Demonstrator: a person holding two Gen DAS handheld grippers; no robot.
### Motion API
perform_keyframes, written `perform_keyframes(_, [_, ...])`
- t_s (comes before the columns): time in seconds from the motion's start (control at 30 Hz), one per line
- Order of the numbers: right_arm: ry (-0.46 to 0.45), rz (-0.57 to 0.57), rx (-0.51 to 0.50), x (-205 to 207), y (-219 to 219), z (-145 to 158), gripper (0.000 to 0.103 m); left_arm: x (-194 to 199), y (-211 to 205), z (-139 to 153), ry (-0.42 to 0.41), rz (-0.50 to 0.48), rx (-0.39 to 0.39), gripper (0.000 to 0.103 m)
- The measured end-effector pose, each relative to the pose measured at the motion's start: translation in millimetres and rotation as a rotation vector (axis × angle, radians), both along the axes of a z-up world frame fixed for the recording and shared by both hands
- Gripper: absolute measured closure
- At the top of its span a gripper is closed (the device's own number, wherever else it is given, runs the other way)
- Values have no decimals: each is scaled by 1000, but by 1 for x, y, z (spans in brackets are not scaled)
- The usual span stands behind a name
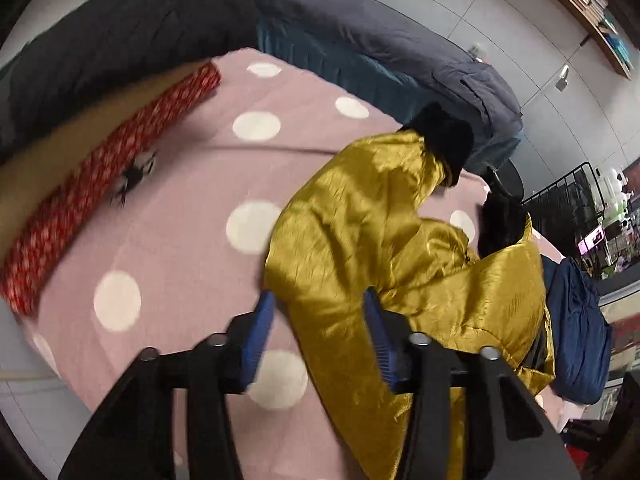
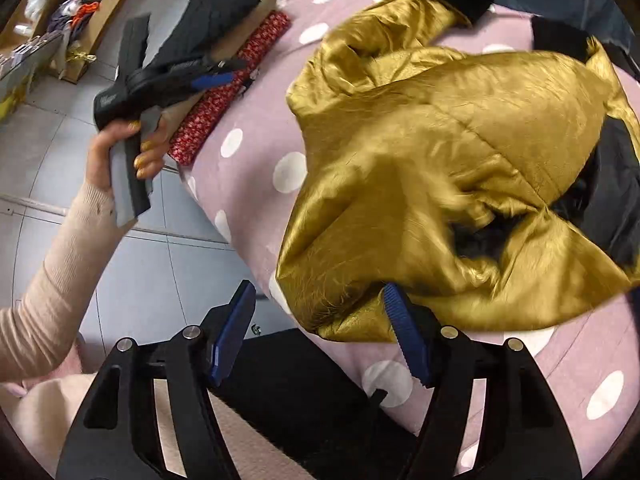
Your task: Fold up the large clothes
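Observation:
A shiny gold padded jacket (image 1: 384, 248) with black cuffs (image 1: 444, 136) lies crumpled, lining outward, on a pink table cover with white dots (image 1: 180, 200). It also shows in the right wrist view (image 2: 448, 152). My left gripper (image 1: 320, 308) is open just above the jacket's near-left edge, holding nothing. It also shows from the side in the right wrist view (image 2: 212, 78), held in a hand over the table's left edge. My right gripper (image 2: 320, 304) is open at the jacket's near hem, its right finger (image 2: 404, 320) against the fabric.
A red patterned roll (image 1: 104, 184) and a cardboard strip lie along the table's left side, with dark clothes (image 1: 120, 36) behind. A grey-blue garment (image 1: 400, 48) lies at the far edge and a navy one (image 1: 576, 328) at the right. Tiled floor (image 2: 120, 264) lies beside the table.

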State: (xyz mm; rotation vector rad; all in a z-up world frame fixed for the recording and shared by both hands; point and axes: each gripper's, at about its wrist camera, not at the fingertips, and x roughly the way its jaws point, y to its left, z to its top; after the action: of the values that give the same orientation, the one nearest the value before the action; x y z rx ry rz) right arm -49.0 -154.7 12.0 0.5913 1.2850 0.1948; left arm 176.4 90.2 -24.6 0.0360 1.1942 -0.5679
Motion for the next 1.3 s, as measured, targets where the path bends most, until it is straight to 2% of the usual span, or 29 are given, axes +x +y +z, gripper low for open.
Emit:
perform_keyframes(0.07, [-18,-36,-3,-7,-9,8,35,-16,-7,7,-18,-23,7,32])
perform_keyframes(0.1, [-24,-67,-21,-8,-17,8,35,-15,-15,6,-25,-49,6,30])
perform_keyframes(0.17, [-14,-139,-59,-15,-39,-3,34,-30,-40,19,-49,-114,-8,15])
perform_keyframes(0.23, [14,-250,-127,-23,-67,-8,34,-52,-72,27,-64,-199,-41,10])
perform_keyframes(0.33, [36,-414,-153,-32,-105,-16,34,-81,-134,31,-60,-369,-40,7])
perform_keyframes(0.43, [42,-574,-97,-59,-143,-27,34,-122,-193,19,-65,-545,9,7])
perform_keyframes(0.5, [58,-659,-93,-77,-163,-37,34,-151,-232,-1,-29,-660,82,7])
perform_keyframes(0.57, [92,-727,-89,-95,-175,-47,34,-174,-255,-20,30,-743,130,7])
perform_keyframes(0.63, [113,-787,-80,-119,-182,-57,34,-197,-272,-41,10,-811,219,8])
perform_keyframes(0.7, [132,-819,-78,-134,-183,-68,34,-209,-280,-69,-35,-852,330,29])
perform_keyframes(0.73, [142,-833,-75,-142,-183,-71,34,-212,-281,-82,-28,-859,383,50])
perform_keyframes(0.77, [153,-844,-66,-148,-182,-76,34,-212,-280,-98,17,-852,430,67])
perform_keyframes(0.8, [162,-848,-60,-150,-179,-79,34,-210,-277,-108,79,-829,432,76])
perform_keyframes(0.83, [175,-853,-49,-154,-180,-86,34,-206,-273,-112,129,-806,418,91])
perform_keyframes(0.87, [181,-855,-43,-157,-181,-91,34,-201,-264,-112,192,-766,392,94])
perform_keyframes(0.9, [188,-855,-38,-157,-181,-95,34,-199,-258,-109,194,-752,381,94])
perform_keyframes(1.03, [190,-869,-37,-150,-189,-104,34,-194,-213,-77,121,-722,365,96])
perform_keyframes(1.17, [184,-905,-13,-132,-208,-120,34,-174,-139,-54,143,-576,377,98])
perform_keyframes(1.3, [211,-980,40,-111,-225,-138,34,-164,-76,-54,204,-428,410,101])
